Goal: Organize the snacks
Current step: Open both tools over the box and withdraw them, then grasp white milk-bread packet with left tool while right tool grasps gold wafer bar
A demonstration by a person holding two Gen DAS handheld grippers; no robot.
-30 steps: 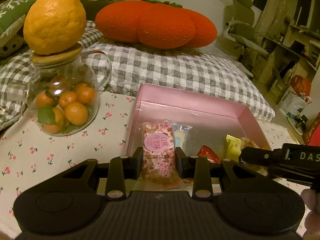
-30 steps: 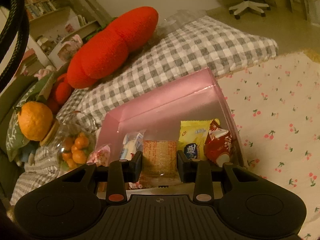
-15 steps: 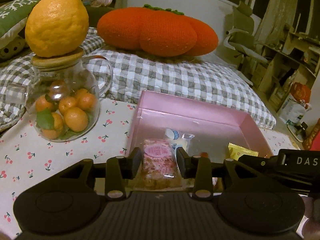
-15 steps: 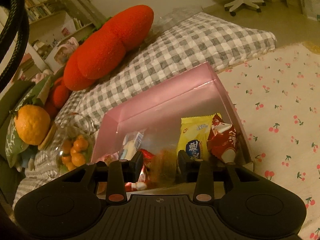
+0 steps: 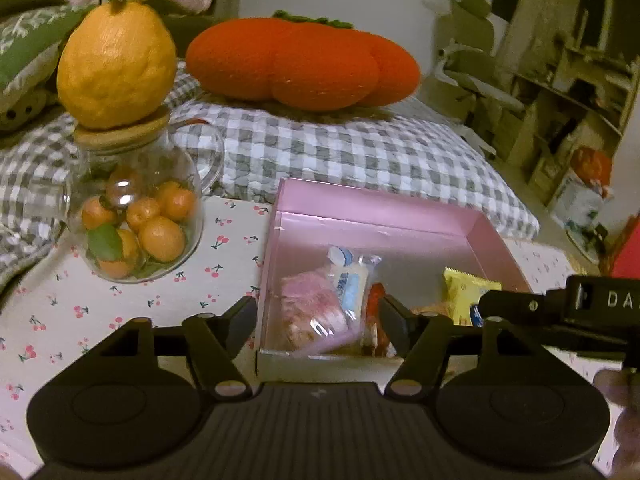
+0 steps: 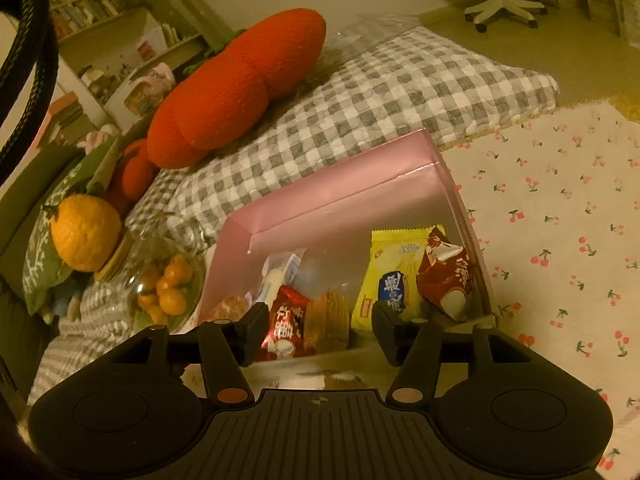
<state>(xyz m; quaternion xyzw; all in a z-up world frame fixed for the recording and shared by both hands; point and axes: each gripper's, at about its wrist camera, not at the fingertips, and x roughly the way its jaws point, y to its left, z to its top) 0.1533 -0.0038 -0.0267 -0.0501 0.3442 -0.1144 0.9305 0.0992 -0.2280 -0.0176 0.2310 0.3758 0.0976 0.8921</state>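
Change since a second ago: left gripper (image 5: 318, 320) then pinched the pink-wrapped snack (image 5: 310, 308); right gripper (image 6: 320, 330) then pinched the brown cracker packet (image 6: 326, 320). Both packets now lie in the pink box (image 5: 384, 210), free of the pads.

Left gripper: released, jaws opening; the fingers straddle the near left corner of the box. The pink-wrapped snack lies beyond them, untouched.

Right gripper: released, jaws opening; nothing pressed between the pads. The brown cracker packet and a red packet (image 6: 285, 322) show in the gap, down in the box. This gripper's black body also enters the left wrist view at the right edge, with part of a hand (image 5: 624, 412) below it.

Pink box, left part: pink-wrapped snack at the near wall; blue-and-white packet (image 5: 352, 280) leaning on it just behind.

Pink box, middle: red packet and brown cracker packet side by side, touching, near the front wall.

Pink box, right part: yellow packet (image 6: 394, 272) standing against the right side, red-and-white packet (image 6: 446, 276) leaning just beside it at the right wall.

Glass jug (image 5: 140, 216): left of the box, apart from it, on the cherry-print cloth (image 5: 120, 300); holds small oranges and a green leaf. Wooden lid on top, with a large yellow citrus (image 5: 116, 68) resting on it.

Background: orange plush cushion (image 5: 304, 64) on a checked quilt (image 5: 340, 152) behind the box.
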